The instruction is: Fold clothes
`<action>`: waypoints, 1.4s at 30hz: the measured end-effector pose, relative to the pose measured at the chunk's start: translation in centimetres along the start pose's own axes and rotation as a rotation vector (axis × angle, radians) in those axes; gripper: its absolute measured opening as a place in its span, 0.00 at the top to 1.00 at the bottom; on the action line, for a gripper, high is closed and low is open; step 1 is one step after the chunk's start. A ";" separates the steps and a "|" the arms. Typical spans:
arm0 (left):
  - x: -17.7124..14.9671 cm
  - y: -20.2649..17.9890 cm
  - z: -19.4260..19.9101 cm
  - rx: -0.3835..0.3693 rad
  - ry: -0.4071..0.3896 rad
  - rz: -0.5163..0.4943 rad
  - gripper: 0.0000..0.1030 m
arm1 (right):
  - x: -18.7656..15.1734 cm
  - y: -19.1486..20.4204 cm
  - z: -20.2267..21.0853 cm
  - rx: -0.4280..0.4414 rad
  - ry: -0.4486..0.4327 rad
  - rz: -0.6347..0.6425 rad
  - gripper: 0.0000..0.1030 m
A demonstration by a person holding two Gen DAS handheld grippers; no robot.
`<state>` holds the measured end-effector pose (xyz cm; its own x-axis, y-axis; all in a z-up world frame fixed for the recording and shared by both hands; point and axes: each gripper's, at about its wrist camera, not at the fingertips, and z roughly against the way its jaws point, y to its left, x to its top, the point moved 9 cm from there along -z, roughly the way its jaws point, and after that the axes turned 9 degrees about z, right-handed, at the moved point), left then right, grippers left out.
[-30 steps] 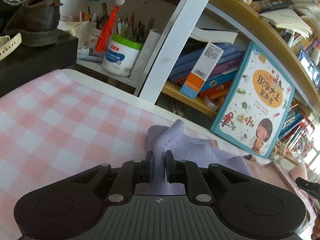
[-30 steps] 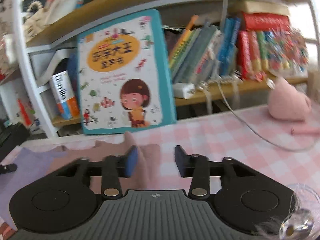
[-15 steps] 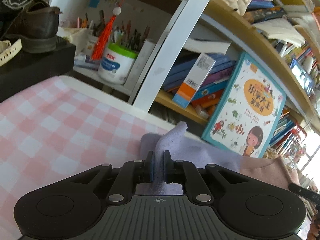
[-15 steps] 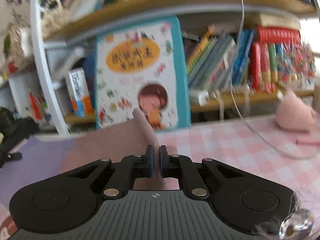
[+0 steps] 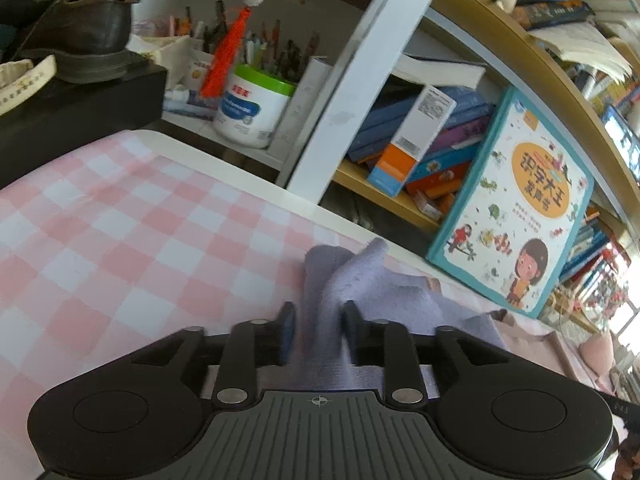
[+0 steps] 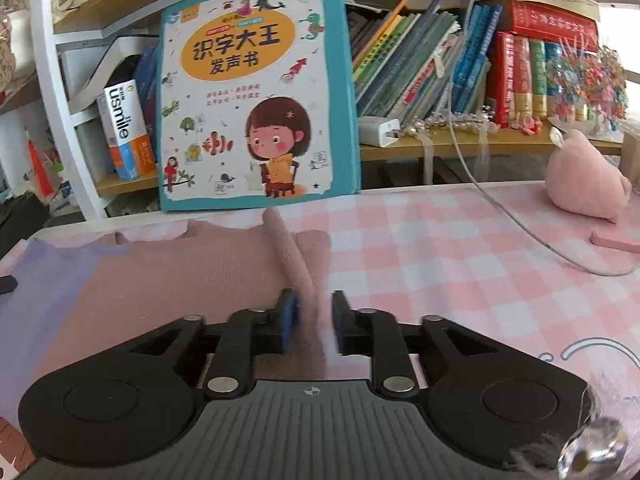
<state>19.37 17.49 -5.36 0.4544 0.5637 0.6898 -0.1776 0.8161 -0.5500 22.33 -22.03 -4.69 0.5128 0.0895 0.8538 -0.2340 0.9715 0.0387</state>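
A knit garment, lilac (image 5: pixel 396 292) at one end and dusty pink (image 6: pixel 200 276) at the other, lies along the far edge of the pink-checked table (image 5: pixel 120 240). My left gripper (image 5: pixel 320 324) has its jaws opening, and a raised lilac fold stands between them, loose on the left side. In the right wrist view my right gripper (image 6: pixel 314 320) is opening too. A pink ridge of the garment runs between its fingers, with a gap beside the right pad. Neither gripper pinches the cloth.
A large picture book (image 6: pixel 252 88) leans on the bookshelf just behind the garment. A pink plush toy (image 6: pixel 584 176) and a white cable (image 6: pixel 520 224) lie at the right. At the left stand a black box (image 5: pixel 80 108) bearing a shoe, and a pen tub (image 5: pixel 252 108).
Half a second ago both grippers were shut on pinched-up folds of the garment; now both sets of jaws have parted. The folds have sunk lower toward the table.
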 end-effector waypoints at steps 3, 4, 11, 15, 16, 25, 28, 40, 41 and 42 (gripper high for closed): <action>0.6 -0.2 1.5 0.006 -0.040 -0.004 0.70 | 0.4 -0.5 0.8 0.024 -0.020 -0.048 0.69; 0.9 -0.4 2.2 0.001 -0.063 -0.003 0.70 | 0.6 -0.6 1.1 0.033 -0.031 -0.063 0.69; 1.4 -2.4 5.6 -0.037 -0.148 -0.036 0.58 | 1.3 0.7 3.2 0.085 -0.084 -0.053 0.57; 0.4 -3.5 6.7 -0.032 -0.151 -0.084 0.54 | 1.1 1.5 4.1 0.109 -0.096 -0.032 0.54; 0.1 -3.7 6.9 -0.036 -0.149 -0.087 0.52 | 1.0 1.6 4.4 0.112 -0.096 -0.027 0.54; -2.2 -4.7 8.8 -0.024 -0.124 -0.124 0.36 | -0.5 2.7 6.1 0.155 -0.081 0.050 0.39; -3.2 -5.0 9.4 0.003 -0.115 -0.154 0.33 | -0.9 3.3 6.6 0.163 -0.078 0.089 0.30; -6.8 -6.1 11.4 0.141 -0.040 -0.273 0.21 | -2.3 4.7 8.1 0.186 -0.079 0.233 0.18; -7.2 -6.2 11.3 0.163 -0.029 -0.292 0.21 | -2.3 4.7 8.2 0.188 -0.078 0.234 0.18; -7.5 -6.2 11.3 0.174 -0.019 -0.305 0.21 | -2.4 4.8 8.3 0.187 -0.078 0.243 0.17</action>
<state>7.21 9.59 -1.80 0.4935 0.2911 0.8196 -0.1827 0.9560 -0.2295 13.12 -19.39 -2.25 0.3605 0.2898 0.8866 -0.4937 0.8657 -0.0822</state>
